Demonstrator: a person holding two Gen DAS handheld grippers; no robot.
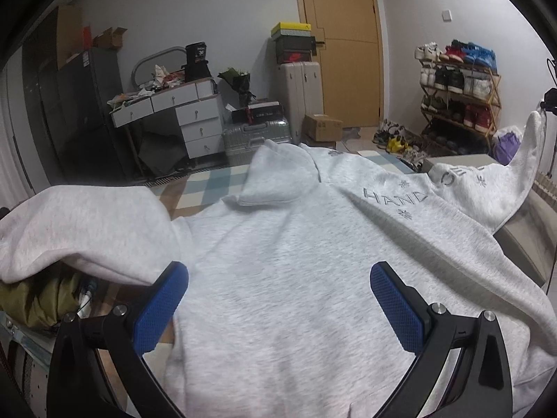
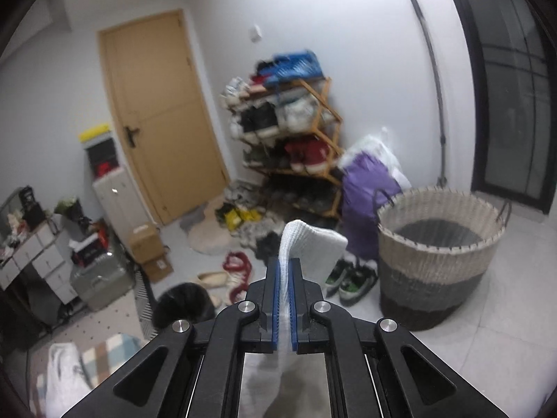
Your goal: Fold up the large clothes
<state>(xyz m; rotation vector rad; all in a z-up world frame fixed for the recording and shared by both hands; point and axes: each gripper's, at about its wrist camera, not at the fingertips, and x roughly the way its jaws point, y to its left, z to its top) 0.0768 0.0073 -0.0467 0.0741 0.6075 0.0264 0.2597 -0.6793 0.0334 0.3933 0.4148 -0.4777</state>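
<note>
With the pale grey fleece hoodie (image 1: 296,261) spread flat, the right gripper (image 2: 285,289) clenches its ribbed sleeve cuff (image 2: 306,244) aloft while the left gripper (image 1: 278,299) hovers released above; next, likely, fold that sleeve across the body.

From the left wrist we look along the left hand-held gripper (image 1: 278,313), close over a grey hoodie (image 1: 296,261), facing the wooden door (image 1: 344,45) across the room. From the right wrist we look along the right hand-held gripper (image 2: 285,299), higher up, facing the same door (image 2: 163,115) from further right. Both views share the shoe rack (image 1: 459,101) right of the door (image 2: 292,129), and the drawers left of it.
</note>
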